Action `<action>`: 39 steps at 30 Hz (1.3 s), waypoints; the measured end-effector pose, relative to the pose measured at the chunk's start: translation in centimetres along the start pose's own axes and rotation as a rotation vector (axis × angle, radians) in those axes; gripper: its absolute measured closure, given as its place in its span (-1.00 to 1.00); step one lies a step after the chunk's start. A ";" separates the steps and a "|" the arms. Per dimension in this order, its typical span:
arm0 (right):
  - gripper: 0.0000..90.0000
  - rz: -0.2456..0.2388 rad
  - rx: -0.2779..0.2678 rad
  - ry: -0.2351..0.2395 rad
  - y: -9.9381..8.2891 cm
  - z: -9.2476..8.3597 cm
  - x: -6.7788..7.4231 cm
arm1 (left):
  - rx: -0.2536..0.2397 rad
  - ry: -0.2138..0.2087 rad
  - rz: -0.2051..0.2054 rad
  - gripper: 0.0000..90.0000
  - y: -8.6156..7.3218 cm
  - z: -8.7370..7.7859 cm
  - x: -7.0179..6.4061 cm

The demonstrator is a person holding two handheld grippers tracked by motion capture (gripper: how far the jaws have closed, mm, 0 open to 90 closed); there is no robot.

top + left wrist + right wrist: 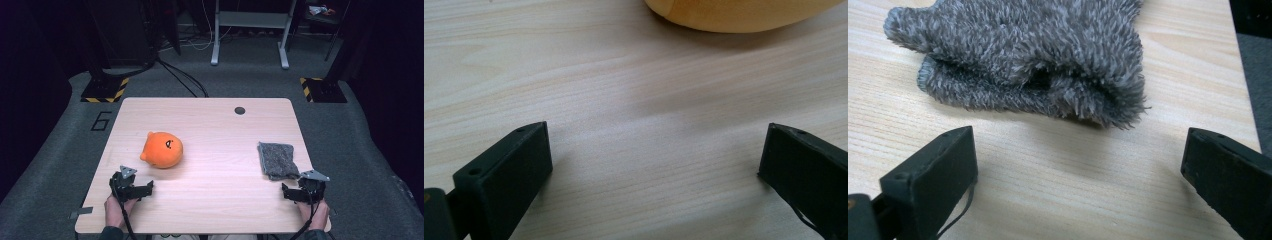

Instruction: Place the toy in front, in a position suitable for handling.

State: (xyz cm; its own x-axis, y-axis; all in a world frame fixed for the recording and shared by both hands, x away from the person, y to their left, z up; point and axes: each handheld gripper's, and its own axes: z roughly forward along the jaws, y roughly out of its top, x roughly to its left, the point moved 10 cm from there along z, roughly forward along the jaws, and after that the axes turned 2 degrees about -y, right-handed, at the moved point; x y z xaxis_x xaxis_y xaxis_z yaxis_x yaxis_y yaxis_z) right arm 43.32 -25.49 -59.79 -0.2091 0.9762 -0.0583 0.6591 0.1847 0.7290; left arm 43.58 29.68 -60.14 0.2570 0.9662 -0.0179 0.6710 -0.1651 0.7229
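Note:
An orange round plush toy (161, 149) with a small face lies on the left half of the wooden table (215, 125). Its underside fills the top edge of the left gripper view (734, 12). My left gripper (135, 182) rests on the table just in front of it, open, with bare wood between the jaws (656, 132). A folded grey fuzzy cloth (276, 160) lies near the right edge. My right gripper (298, 186) sits just short of it, open, and the cloth (1038, 55) lies beyond the fingertips (1078, 137), apart from them.
A dark round cable hole (240, 110) marks the table's far side. The right table edge (1243, 90) runs close beside the cloth, with grey carpet below. Beyond the table stand a white desk frame (250, 30) and two yellow-black striped bases (106, 90).

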 end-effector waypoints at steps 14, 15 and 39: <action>-0.98 0.010 0.005 0.007 0.0 0.0 0.0 | -0.116 -0.076 -0.033 -1.00 5.6 -3.5 0.6; -0.98 0.010 0.005 0.007 0.0 0.0 0.0 | -0.116 -0.076 -0.033 -1.00 5.6 -3.5 0.6; -0.97 0.008 0.003 0.001 0.0 0.0 -0.1 | 0.013 -0.187 0.052 -0.41 12.1 1.7 -3.2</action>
State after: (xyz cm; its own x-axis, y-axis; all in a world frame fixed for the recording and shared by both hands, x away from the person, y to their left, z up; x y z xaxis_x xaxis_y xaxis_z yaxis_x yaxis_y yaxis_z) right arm 43.33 -25.54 -59.80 -0.2045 0.9775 -0.0524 0.6630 0.1777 0.7272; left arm 52.06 24.30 -52.47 0.4154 0.9031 -0.1091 0.6618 -0.2178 0.7173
